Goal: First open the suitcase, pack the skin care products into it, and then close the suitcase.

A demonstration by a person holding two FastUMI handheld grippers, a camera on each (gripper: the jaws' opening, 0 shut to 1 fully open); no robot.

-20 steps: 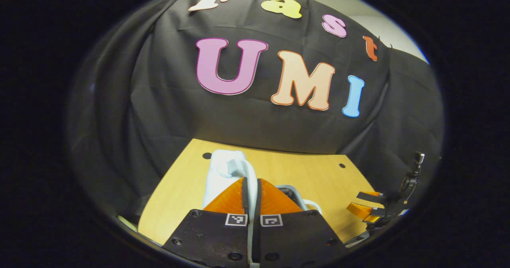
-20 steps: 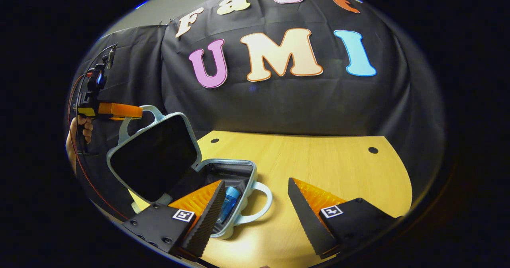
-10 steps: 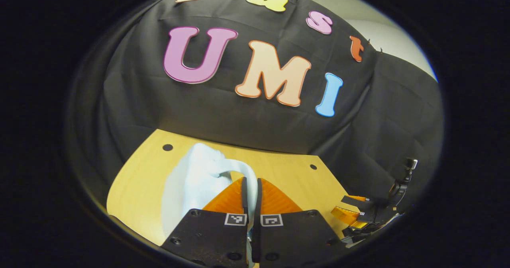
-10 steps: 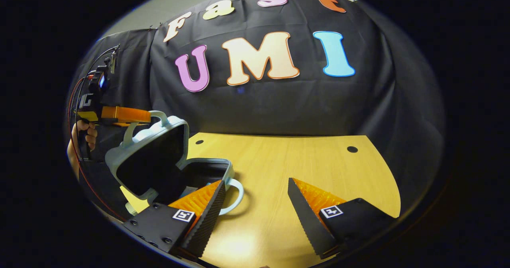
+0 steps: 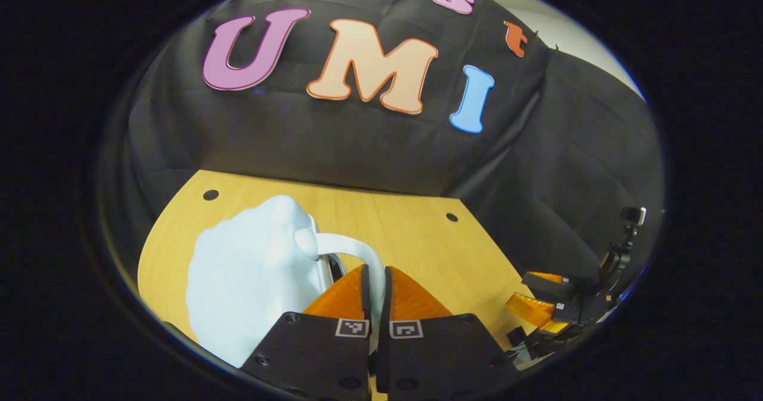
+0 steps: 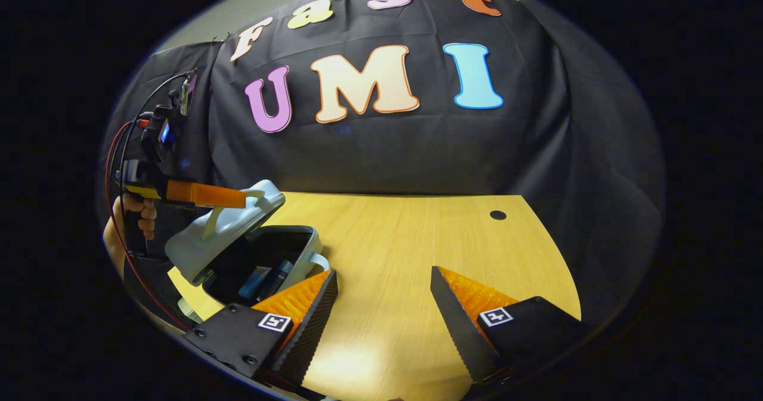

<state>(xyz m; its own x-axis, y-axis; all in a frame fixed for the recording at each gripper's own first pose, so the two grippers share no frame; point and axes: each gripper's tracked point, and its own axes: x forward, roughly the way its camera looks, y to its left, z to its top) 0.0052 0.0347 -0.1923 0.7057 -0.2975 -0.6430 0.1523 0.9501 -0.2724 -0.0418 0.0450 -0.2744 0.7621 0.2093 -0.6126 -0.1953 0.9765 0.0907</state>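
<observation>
Your left claw is clamped on the thin white loop handle of the pale blue hard-shell suitcase lid, holding it tilted partway over the open base. Inside the base lie blue skin care bottles. Your right claw hovers with fingers spread wide over the bare wooden table, just beside the suitcase.

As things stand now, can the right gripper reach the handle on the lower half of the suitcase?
Probably yes. The right gripper is open and holds nothing, and the lower handle sits just past its finger over bare table. The lid, held by the left gripper, hangs above but not across it.
</observation>
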